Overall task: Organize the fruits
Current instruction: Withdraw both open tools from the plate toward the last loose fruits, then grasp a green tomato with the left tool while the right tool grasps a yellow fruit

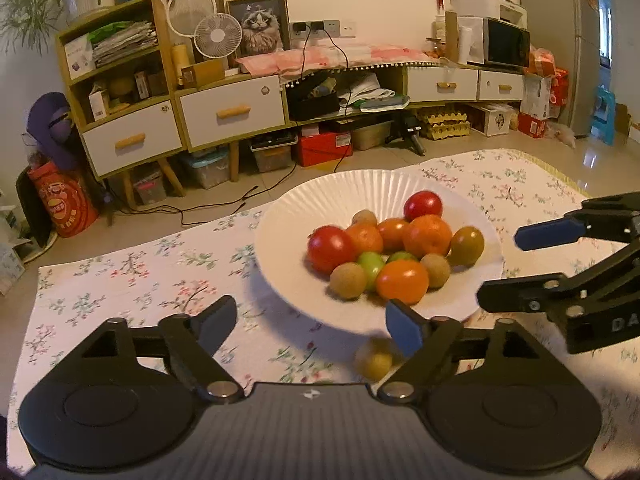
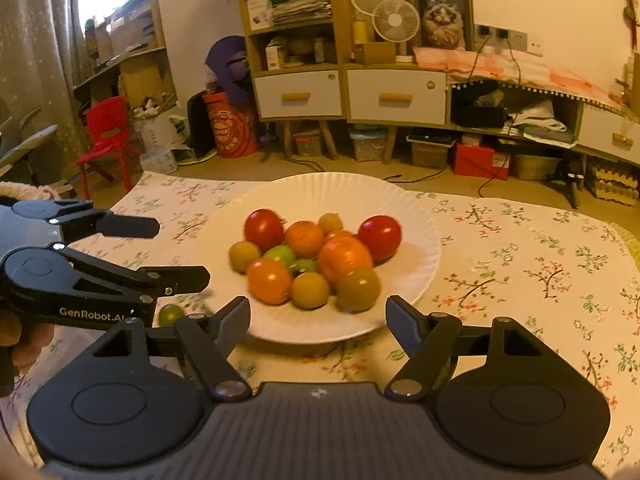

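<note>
Two grippers hover over the floral tablecloth [image 2: 520, 248], both with fingers spread apart and holding nothing. The left gripper [image 1: 312, 326] and right gripper [image 2: 318, 320] face a white paper plate [image 2: 320, 196] piled with red, orange, green and brownish fruits [image 2: 316, 258]. One small green fruit [image 1: 374, 360] lies blurred on the cloth just beside the plate's near rim.

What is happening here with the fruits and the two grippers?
A person holds two grippers over a flowered tablecloth. Most fruits lie piled on a white paper plate. One small green fruit lies off the plate, near the left gripper. Both the left and the right gripper are open and hold nothing.
</note>
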The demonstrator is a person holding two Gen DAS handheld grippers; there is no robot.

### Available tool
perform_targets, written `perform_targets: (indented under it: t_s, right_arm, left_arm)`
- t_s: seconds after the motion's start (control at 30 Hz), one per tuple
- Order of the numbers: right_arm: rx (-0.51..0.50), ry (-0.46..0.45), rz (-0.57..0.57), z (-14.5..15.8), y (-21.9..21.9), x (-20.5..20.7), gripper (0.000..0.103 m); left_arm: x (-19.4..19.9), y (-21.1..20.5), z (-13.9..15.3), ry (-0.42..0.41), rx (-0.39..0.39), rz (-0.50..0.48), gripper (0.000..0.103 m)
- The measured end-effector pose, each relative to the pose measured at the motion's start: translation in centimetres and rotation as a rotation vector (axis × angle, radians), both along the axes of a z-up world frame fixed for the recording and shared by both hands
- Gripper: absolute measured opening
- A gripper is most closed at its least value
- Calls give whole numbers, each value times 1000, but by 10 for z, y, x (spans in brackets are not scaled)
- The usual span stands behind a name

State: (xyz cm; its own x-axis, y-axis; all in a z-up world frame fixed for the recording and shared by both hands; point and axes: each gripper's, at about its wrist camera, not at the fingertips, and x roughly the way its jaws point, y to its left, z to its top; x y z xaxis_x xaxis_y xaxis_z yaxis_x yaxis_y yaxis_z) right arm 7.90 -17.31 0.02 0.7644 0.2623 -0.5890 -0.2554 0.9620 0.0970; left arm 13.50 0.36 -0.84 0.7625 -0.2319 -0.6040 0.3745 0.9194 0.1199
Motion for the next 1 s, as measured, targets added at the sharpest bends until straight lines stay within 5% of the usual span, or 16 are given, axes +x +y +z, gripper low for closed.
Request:
perform_targets:
  t_s: [0.13,0.4,0.7,0.87,1.0]
  right_arm:
    - [-1,-6,6,-1,8,-9,84]
    - [-22,21,6,-19,24,-20,87]
    - [-51,26,-7,-33,31,-21,87]
    - [-62,26,-6,-40,36,-21,84]
    - [-68,20,5,-43,46,-17,75]
  left_arm:
    - [-2,11,-5,17,-11,11,84]
    - [-3,30,-33,75,-47,35,82]
    - [0,26,-44,96,-81,-10,53]
    - [-3,28,-43,98,-101,-37,15]
    - [-4,30,-41,112,-89,-44,15]
